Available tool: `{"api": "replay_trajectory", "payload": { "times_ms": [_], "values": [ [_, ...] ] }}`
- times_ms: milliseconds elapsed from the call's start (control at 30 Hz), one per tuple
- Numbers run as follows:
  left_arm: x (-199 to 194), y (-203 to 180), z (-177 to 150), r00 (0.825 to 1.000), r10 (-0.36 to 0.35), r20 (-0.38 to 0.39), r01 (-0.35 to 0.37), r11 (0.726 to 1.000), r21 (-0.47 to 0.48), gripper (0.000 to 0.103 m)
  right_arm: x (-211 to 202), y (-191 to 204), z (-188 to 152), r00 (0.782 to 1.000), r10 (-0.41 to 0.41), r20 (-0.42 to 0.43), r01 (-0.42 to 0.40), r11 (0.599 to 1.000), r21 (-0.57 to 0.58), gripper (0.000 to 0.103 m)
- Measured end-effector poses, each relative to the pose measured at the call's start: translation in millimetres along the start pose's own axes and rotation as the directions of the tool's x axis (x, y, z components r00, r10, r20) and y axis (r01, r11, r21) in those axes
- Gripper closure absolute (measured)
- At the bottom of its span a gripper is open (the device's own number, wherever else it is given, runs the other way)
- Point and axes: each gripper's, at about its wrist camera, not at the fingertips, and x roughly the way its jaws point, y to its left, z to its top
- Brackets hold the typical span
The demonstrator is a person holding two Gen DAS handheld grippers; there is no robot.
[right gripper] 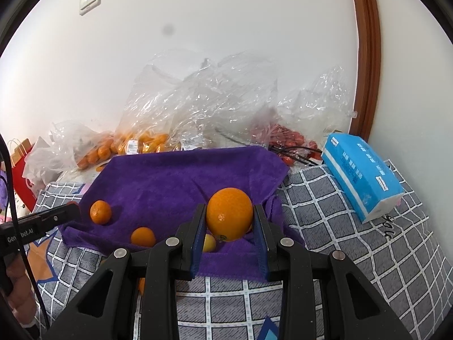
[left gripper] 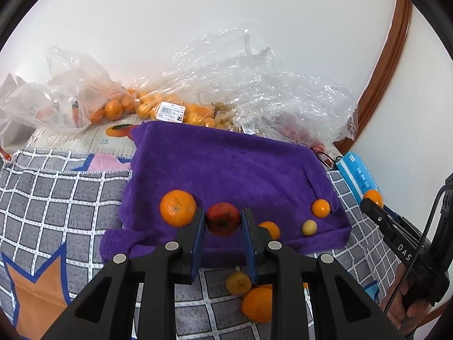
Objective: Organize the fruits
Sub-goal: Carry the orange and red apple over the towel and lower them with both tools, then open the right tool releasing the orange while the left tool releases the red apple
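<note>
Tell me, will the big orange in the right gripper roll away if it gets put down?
Probably a little: the orange is round and smooth. The fluffy purple towel should slow it. It looks firm, so the right gripper likely won't squash it.

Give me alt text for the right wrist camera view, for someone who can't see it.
The right claw grips a large orange over a purple towel spread on a checked cloth. Two smaller oranges lie on the towel to the left; clear bags of fruit sit against the wall behind, and a blue tissue pack at right.
</note>
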Motion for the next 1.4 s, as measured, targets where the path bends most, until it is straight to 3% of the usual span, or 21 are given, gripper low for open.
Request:
{"api": "replay_trajectory", "payload": {
  "times_ms": [767, 1100, 1233, 1400],
  "values": [
    [72.8, -15.7, -2.3, 0.994, 0.019, -0.106, -0.014, 0.999, 0.043, 0.08, 68.7, -5.4, -23.2, 0.985, 0.001, -0.173, -0.003, 1.0, -0.009, 0.071],
    [79.0, -18.6, -6.8, 0.988, 0.03, -0.151, -0.023, 0.999, 0.045, 0.078, 62.5, -8.3, -24.0, 0.988, -0.013, -0.151, 0.012, 1.0, -0.005, 0.067],
    [73.6, -20.8, -6.9, 0.984, 0.052, -0.167, -0.042, 0.997, 0.064, 0.069, 50.4, -12.8, -19.9, 0.991, -0.012, -0.131, 0.017, 0.999, 0.031, 0.057],
    [47.4, -18.7, -9.9, 0.989, 0.06, -0.132, -0.053, 0.997, 0.05, 0.056, 24.7, -9.5, -15.7, 0.994, -0.03, -0.101, 0.034, 0.999, 0.038, 0.048]
  ]
}}
